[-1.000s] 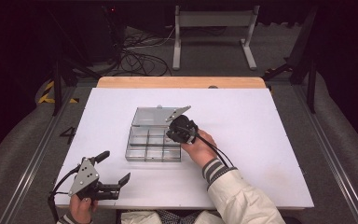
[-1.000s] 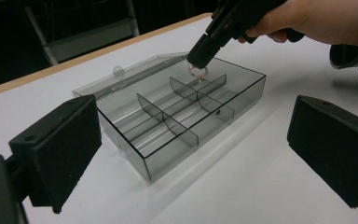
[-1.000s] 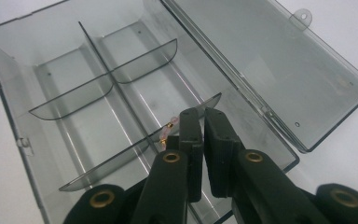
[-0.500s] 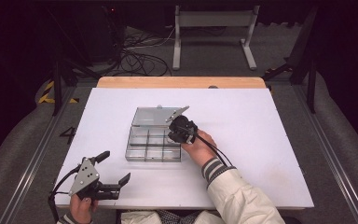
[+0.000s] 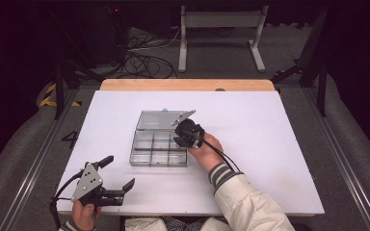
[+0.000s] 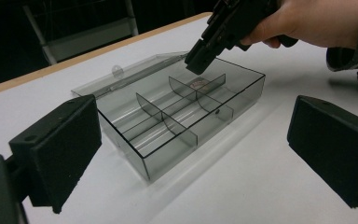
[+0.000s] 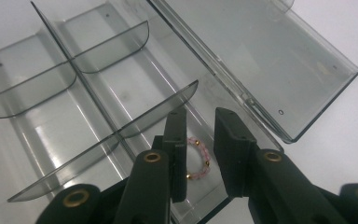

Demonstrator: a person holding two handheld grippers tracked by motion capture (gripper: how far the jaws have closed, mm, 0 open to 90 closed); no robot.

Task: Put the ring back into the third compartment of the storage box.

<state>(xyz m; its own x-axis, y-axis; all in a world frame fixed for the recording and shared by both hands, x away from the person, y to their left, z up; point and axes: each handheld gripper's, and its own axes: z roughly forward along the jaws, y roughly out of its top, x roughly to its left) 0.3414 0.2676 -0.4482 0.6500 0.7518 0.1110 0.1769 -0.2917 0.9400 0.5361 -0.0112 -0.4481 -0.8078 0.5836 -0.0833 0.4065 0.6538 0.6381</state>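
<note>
Right tongs (image 7: pixel 200 154) hung nose-down over the near corner cell of the clear box (image 5: pixel 147 156); jaws had just been opening and stood slightly parted, the pink bead ring (image 7: pixel 196 158) lying on the cell floor between them, apparently released, pads not pressing on it; ring also showed in the left gripper view under the right tongs' tip (image 6: pixel 198 84); left tongs (image 5: pixel 118 174) were wide open, holding nothing, parked at the near table edge well apart from the box, pads (image 6: pixel 60 149) framing the box from the side; risks, as I judged them: ring sat so close to the left pad that lifting out could snag a bead and drag it back up or flip it over the curved divider (image 7: pixel 158 112) into the next cell; jaws were barely parted, so a tilted withdrawal could knock the divider or the box wall and shift the light, unheld box on the table (image 5: pixel 270 130); open lid (image 7: pixel 261 60) lay flat just beyond the tongs, and a careless swing that way could clip its hinge edge; nothing steadied the box, so any bump would carry it.
</note>
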